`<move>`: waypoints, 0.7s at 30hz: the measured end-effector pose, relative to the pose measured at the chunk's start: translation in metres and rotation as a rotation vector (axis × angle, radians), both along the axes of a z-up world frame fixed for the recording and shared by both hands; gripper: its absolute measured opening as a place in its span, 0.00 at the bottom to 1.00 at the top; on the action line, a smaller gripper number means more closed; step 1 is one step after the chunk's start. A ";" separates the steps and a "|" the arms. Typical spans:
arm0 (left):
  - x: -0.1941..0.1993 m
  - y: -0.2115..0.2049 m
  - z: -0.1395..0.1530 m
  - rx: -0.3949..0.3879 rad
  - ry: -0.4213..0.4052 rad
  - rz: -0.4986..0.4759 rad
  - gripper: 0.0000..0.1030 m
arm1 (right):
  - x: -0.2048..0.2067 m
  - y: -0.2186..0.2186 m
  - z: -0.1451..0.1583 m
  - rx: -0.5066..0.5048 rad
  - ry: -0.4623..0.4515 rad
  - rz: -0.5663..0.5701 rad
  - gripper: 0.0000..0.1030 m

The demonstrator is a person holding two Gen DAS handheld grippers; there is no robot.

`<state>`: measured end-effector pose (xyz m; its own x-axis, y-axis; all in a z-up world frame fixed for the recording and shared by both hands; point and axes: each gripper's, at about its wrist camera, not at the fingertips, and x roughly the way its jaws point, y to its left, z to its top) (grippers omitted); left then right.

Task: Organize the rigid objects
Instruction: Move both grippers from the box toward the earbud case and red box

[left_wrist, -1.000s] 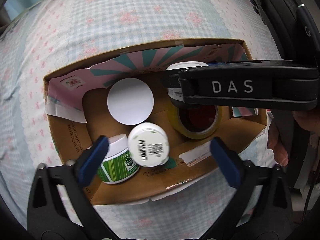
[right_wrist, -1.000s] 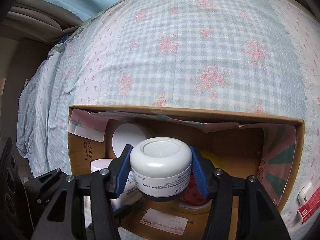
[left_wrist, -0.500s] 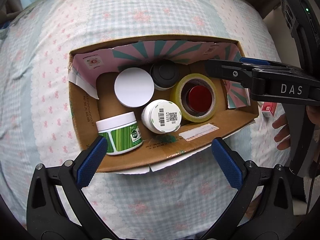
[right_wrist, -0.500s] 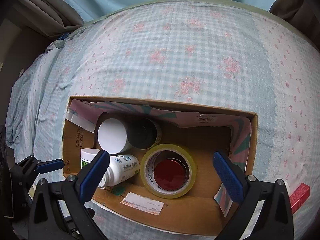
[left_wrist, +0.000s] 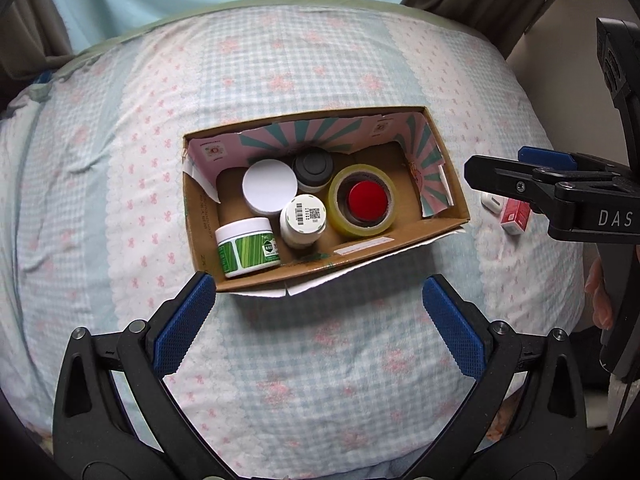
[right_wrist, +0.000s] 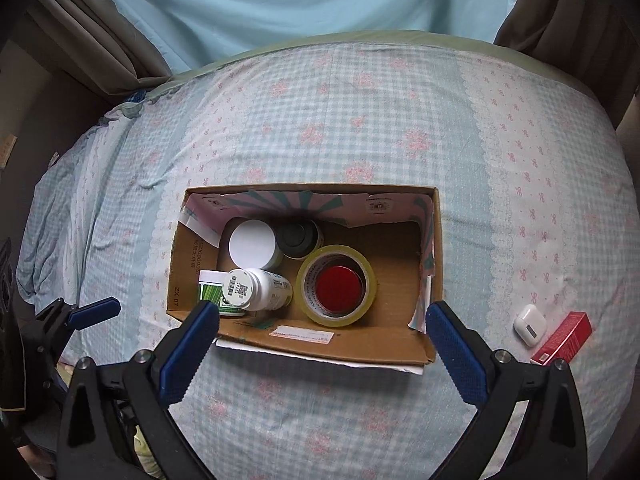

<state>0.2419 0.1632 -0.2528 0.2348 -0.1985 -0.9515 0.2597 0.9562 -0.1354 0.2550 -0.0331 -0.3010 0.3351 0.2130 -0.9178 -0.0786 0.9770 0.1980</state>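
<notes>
Standing risk: box (right_wrist: 304,344) sits on a soft bed (right_wrist: 360,128); a press on its rim could tip it and topple the jars (left_wrist: 270,188).
Loose items: earbud case (right_wrist: 529,325) and red carton (right_wrist: 562,343) lie outside, right of the box, near the bed's edge; they could slide off.
Contents: round plastic jars, a bottle (right_wrist: 260,290) on its side, a glossy tape roll (right_wrist: 336,285) ringing a red lid.
Materials: corrugated card, flaps loose; quilted checked cloth.
Left gripper (left_wrist: 316,316): jaws wide apart, empty.
Right gripper (right_wrist: 320,344): fully spread, holding nothing.

jars (left_wrist: 248,247): 4 | tape roll (left_wrist: 362,200): 1 | red lid (left_wrist: 368,201): 1 | box (left_wrist: 400,246): 1
</notes>
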 end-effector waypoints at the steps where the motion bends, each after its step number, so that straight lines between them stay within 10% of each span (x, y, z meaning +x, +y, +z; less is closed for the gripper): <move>1: -0.005 -0.003 0.005 -0.003 -0.011 0.001 1.00 | -0.007 -0.005 0.007 -0.010 -0.005 -0.013 1.00; 12: -0.040 -0.071 0.074 0.041 -0.202 -0.132 1.00 | -0.090 -0.086 0.084 -0.214 -0.116 -0.194 1.00; 21: -0.032 -0.173 0.071 0.021 -0.204 -0.251 1.00 | -0.124 -0.186 0.086 -0.144 -0.086 -0.372 1.00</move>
